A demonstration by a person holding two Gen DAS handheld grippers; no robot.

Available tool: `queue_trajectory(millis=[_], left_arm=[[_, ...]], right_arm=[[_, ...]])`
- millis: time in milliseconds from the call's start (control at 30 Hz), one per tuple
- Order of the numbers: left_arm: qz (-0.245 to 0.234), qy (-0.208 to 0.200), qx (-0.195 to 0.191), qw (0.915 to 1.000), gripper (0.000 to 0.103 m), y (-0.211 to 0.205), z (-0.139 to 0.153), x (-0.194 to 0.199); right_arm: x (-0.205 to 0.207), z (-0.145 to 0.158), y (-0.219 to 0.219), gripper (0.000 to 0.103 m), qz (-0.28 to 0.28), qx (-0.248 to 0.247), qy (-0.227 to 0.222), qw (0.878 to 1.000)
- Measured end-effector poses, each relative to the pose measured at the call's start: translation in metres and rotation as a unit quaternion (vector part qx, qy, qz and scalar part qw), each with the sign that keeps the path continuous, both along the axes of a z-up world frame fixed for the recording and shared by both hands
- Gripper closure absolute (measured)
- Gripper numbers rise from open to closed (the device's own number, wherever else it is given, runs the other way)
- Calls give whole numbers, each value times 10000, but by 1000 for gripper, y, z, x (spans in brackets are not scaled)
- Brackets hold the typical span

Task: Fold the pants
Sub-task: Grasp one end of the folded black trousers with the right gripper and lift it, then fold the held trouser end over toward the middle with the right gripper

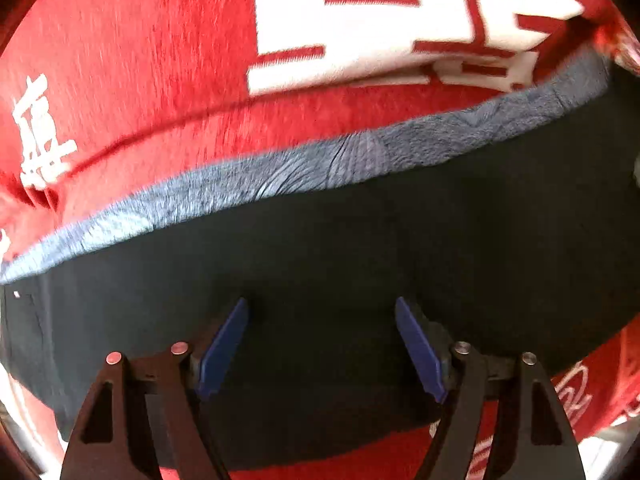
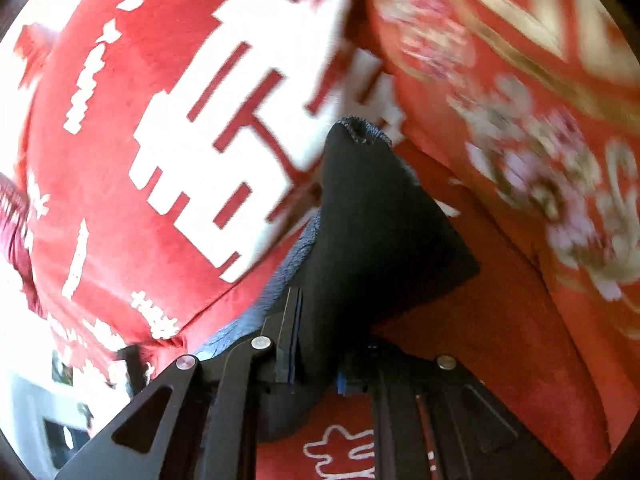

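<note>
At frame bottom, left hand-held gripper [image 1: 322, 346] hovered spread over dark pants [image 1: 340, 248]; right hand-held gripper [image 2: 316, 354] pinched pants fold above red blanket [image 2: 132, 208].

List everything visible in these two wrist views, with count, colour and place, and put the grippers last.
pants: one, black with a blue-grey inner band along the far edge, spread on the blanket in the left wrist view; a bunched part of it stands up in the right wrist view.
blanket: one, red with large white characters, under the pants in both views.
patterned cloth: one, orange-red with gold and pale floral print, upper right of the right wrist view; blurred.
left gripper: one, black with blue pads, jaws apart over the black fabric, holding nothing.
right gripper: one, black with blue pads, closed on a fold of the pants.
</note>
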State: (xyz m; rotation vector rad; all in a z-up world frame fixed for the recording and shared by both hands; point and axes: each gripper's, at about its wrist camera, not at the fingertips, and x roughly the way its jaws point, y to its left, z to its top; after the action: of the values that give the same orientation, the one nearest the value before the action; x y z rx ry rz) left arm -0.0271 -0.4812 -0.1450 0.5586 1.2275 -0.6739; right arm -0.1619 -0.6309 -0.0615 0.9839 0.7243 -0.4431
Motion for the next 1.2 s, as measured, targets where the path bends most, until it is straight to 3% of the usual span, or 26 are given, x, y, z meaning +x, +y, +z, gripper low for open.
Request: queue_trajectory(millis=[267,433,600,667,767,833,933,1000,1033,1133,1200], left_arm=[[-137,556,-295,9979,25,14,3,22],[167,609,-697,9956,25,72,31,54],[514,515,-606,9955,23,151,42,93],[771,468,-513,9946,13,182,40,108],[1207,415,-330,9913,13,234,32,137],[1434,390,-186,9887,13,261,23,152],[1563,391,7,9869,13,289,9,167],[1605,395,68,9862,13,303,3,176],[1619,399,64,9860,13,308,4,178],[1611,457,-29,9859,13,312,10,183],[1466,581,-257,9872,13,305,22,181]], right_arm=[[37,42,39,89,563,-940,439,9930],[61,66,81,89,981,-1558,808,9796],[105,78,151,85,1566,-2080,1055,9597],[128,73,185,84,1904,-2277,1231,9470],[164,45,242,79,2476,-2534,1558,9221],[188,12,279,74,2832,-2688,2019,8982],[203,-36,326,64,3222,-3148,2743,8496],[205,-45,352,52,3371,-3676,3016,8126],[202,-43,363,48,3486,-3841,2974,8015],[187,-21,384,48,3757,-4003,2603,7942],[180,-3,382,48,3840,-3798,2343,8084]])
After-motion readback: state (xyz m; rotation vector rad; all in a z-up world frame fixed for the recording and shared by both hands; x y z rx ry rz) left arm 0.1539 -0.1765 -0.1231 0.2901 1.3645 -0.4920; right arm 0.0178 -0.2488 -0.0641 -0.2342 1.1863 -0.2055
